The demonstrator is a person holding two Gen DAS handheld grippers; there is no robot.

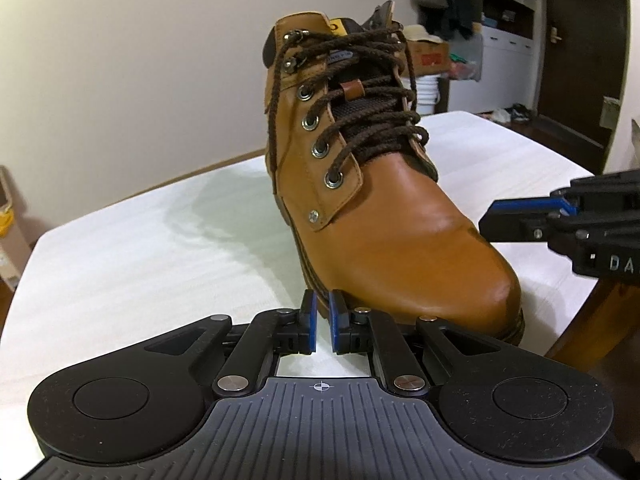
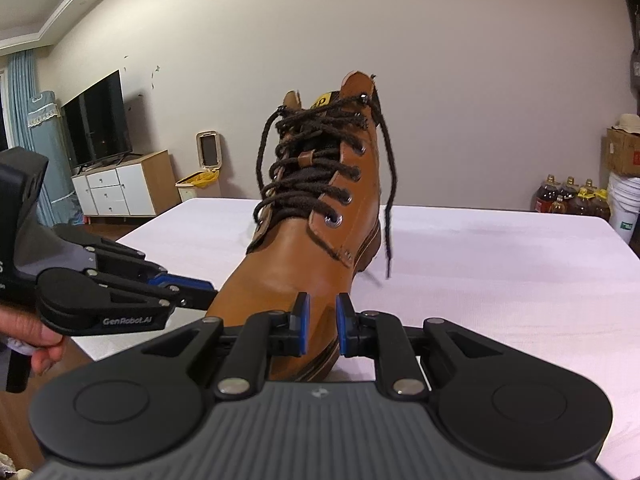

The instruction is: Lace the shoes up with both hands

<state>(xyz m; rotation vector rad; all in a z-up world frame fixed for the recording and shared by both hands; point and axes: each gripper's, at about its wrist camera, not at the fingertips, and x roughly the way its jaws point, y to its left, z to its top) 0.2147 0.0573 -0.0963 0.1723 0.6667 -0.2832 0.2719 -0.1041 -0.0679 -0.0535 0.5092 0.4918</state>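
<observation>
Tan leather boot (image 2: 304, 248) stands upright on the white table (image 2: 500, 280), toe toward the camera. Dark brown lace (image 2: 308, 184) crosses the eyelets; one free end (image 2: 387, 200) hangs down the boot's right side. Right gripper (image 2: 322, 312): jaws apart, empty, at the toe. Left gripper (image 2: 200, 290) beside the toe, held by a hand (image 2: 40, 340).

Even indoor light fell from overhead; soft glare marked the boot's toe (image 1: 452, 236). Fisheye distortion bowed walls and bench (image 2: 500, 264) edges. Background clutter at upper right was slightly blurred.
</observation>
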